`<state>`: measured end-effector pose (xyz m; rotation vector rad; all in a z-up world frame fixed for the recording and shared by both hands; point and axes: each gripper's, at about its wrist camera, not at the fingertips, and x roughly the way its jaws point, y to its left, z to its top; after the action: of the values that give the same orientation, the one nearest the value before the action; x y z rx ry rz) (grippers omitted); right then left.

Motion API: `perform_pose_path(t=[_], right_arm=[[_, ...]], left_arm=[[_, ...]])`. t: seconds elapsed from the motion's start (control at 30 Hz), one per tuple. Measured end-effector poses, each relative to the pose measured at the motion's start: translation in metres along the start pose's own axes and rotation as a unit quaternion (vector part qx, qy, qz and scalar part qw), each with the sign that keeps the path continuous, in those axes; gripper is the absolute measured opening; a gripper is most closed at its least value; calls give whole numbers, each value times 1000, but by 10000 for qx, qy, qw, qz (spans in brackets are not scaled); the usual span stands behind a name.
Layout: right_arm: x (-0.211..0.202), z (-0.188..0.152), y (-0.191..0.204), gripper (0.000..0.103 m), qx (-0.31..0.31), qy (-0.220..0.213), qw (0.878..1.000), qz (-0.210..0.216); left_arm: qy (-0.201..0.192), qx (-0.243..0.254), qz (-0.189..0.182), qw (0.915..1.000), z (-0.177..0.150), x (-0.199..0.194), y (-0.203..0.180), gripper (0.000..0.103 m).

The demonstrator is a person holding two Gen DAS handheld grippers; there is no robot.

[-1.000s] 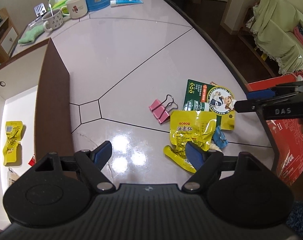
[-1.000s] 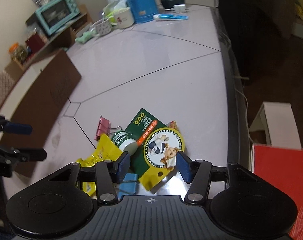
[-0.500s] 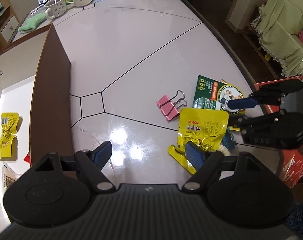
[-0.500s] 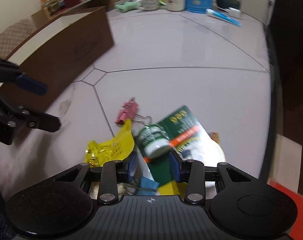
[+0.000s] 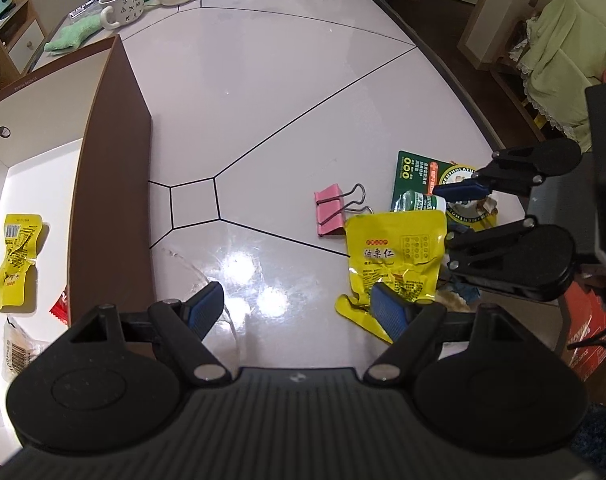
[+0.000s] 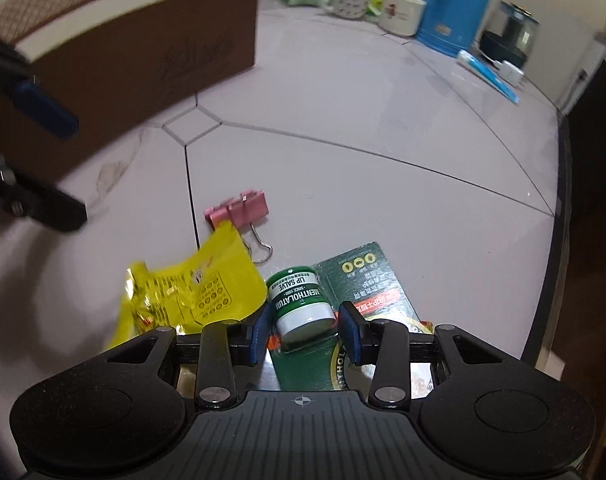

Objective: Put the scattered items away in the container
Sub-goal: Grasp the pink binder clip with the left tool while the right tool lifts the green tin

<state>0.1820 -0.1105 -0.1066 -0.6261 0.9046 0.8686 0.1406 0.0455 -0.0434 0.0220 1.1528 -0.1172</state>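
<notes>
Now your right gripper point(image 6: 305, 330) brackets the Mentholatum lip salve jar point(image 6: 301, 306), fingers barely apart from it; your left gripper point(image 5: 299, 308) hangs spread wide.

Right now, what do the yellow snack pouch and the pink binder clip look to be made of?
The yellow snack pouch looks like glossy plastic or foil film: it is crinkled and shiny. The pink binder clip appears to be painted sheet metal with bare wire handles.

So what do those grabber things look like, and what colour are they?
Each hand-held gripper, left and right, is matte black plastic with two round discs, a ribbed body, silver rivets and blue rubber fingertips. No cables or sleeves are visible.
</notes>
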Motion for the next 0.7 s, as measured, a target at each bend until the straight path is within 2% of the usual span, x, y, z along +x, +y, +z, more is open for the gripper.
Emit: perform_pose_path(t=[0.13,0.17,0.2,0.7], right_arm=[[5,0,5,40,-302,-34,9995,-82],[6,0,5,34,-307,-50,9995,-99],[6,0,5,34,-325,-84,9994,-82],[-24,9,-14,33,154,-515,9980,-322]], left_arm=[[2,-43,43,10000,-1,-1,2,78],[-1,-49,49,10000,-1,-2,2,78],[-4,-54,57,10000,-1,-2,1,78],[-32,-25,13,10000,-3,-3,-4,78]])
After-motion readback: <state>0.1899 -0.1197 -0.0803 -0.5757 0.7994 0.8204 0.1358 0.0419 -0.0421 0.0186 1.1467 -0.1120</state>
